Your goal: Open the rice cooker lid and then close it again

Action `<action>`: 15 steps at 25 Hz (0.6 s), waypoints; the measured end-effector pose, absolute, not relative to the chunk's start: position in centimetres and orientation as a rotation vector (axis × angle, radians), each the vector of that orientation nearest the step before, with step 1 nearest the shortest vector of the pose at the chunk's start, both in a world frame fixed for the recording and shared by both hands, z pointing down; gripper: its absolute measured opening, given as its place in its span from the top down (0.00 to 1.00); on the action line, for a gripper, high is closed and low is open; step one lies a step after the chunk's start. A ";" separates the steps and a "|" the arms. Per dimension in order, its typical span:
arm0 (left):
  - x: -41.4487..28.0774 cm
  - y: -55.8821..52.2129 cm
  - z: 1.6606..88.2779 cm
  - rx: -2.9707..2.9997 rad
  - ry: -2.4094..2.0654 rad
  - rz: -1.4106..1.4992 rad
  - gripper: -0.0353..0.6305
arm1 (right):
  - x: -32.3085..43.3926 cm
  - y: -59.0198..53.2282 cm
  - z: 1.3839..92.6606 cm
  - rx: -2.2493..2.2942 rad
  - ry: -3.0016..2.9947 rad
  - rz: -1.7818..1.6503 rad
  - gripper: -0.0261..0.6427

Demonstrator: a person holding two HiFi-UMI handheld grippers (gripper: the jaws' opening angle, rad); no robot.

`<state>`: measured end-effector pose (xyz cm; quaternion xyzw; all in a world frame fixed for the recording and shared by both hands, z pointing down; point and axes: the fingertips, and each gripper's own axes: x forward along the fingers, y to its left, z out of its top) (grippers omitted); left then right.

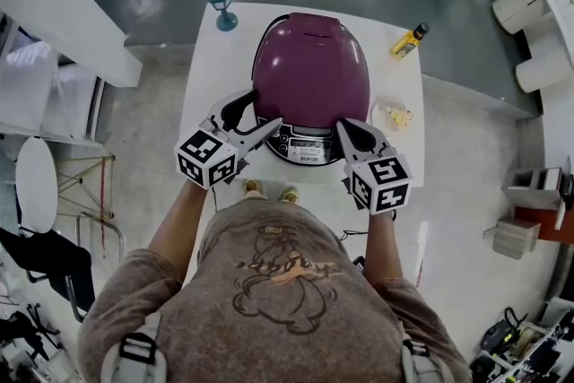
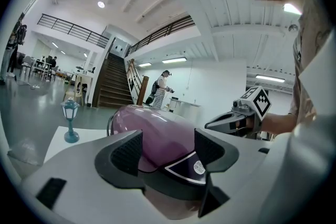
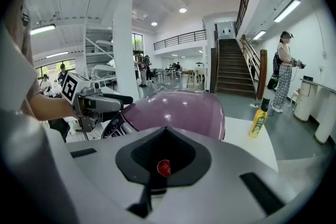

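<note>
Sitting closed on the white table (image 1: 206, 58), the purple rice cooker (image 1: 309, 67) has a gripper at each front corner. The left gripper (image 1: 251, 119) is spread wide, gripping nothing. The right gripper (image 1: 348, 132) is pinched together, empty.

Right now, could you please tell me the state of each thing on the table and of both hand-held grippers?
Rice cooker lid: closed.
Left hand-held gripper: jaws apart, gripping nothing.
Right hand-held gripper: jaws together, empty.
Yellow bottle: upright, capped.
Teal lantern ornament: upright.
</note>
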<state>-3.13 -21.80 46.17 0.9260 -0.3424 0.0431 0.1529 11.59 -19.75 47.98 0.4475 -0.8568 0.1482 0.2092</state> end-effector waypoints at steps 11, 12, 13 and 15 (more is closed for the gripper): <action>-3.2 -22.0 46.4 2.641 -0.995 0.116 0.47 | 11.6 -19.8 48.2 1.249 -2.380 0.438 0.96; -3.2 -22.0 46.4 2.640 -0.997 0.115 0.47 | 11.7 -19.8 48.2 1.248 -2.385 0.442 0.96; -3.2 -22.0 46.3 2.639 -1.000 0.114 0.47 | 11.7 -19.8 48.1 1.247 -2.390 0.447 0.96; -3.2 -22.0 46.3 2.639 -1.005 0.110 0.47 | 11.7 -19.8 48.1 1.247 -2.403 0.461 0.96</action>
